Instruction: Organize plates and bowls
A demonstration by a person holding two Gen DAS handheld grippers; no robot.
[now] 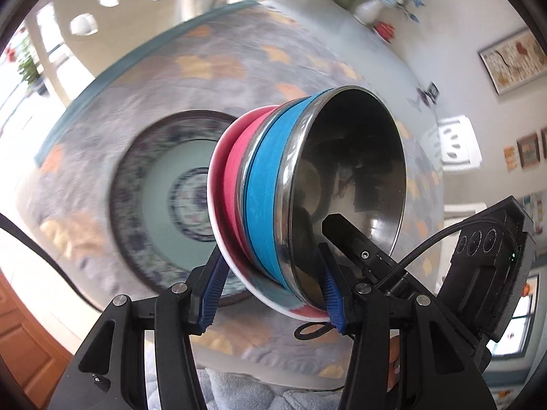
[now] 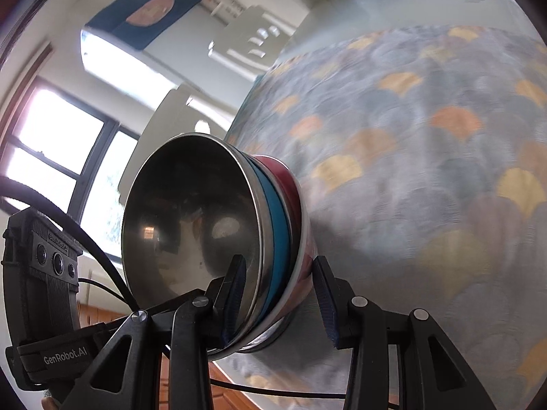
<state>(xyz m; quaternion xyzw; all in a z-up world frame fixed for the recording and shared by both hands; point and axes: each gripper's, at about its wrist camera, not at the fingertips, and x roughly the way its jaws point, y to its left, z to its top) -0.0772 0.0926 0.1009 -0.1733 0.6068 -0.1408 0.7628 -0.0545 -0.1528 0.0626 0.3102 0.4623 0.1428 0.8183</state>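
Bowls nested into one stack (image 1: 307, 184) are held up off the tabletop (image 1: 239, 78), tipped on their side between the two tools. The stack has a shiny steel bowl (image 1: 355, 177) innermost, then a blue band (image 1: 270, 191), a red band (image 1: 236, 174), and a pale pink-rimmed bowl (image 1: 213, 184) outermost. In the left wrist view the left tool (image 1: 270, 290) has its two blue-padded fingers (image 1: 212, 294) spread around the lower edge of the stack, one on the outer side of the pale bowl and the other against the steel rim; the stack fills the gap, so this tool holds it. The right tool's black finger (image 1: 345, 235) reaches into the steel bowl from the right. In the right wrist view the right tool (image 2: 278, 294) straddles the rim of the same stack (image 2: 218, 239), one finger (image 2: 236, 283) inside the steel bowl (image 2: 184, 225) and the other on the outer wall by the red bowl (image 2: 290, 184); it grips the stack too, and the blue band (image 2: 278, 218) shows between. The left tool's camera housing (image 2: 44, 266) sits at the left. A large patterned plate (image 1: 160, 205) with a blue-and-white rim lies flat on the tabletop behind the stack. The tabletop is covered in a grey-blue cloth with yellow and orange fan shapes (image 2: 427, 157). A white vase (image 1: 371, 8) stands at the far end, blurred.
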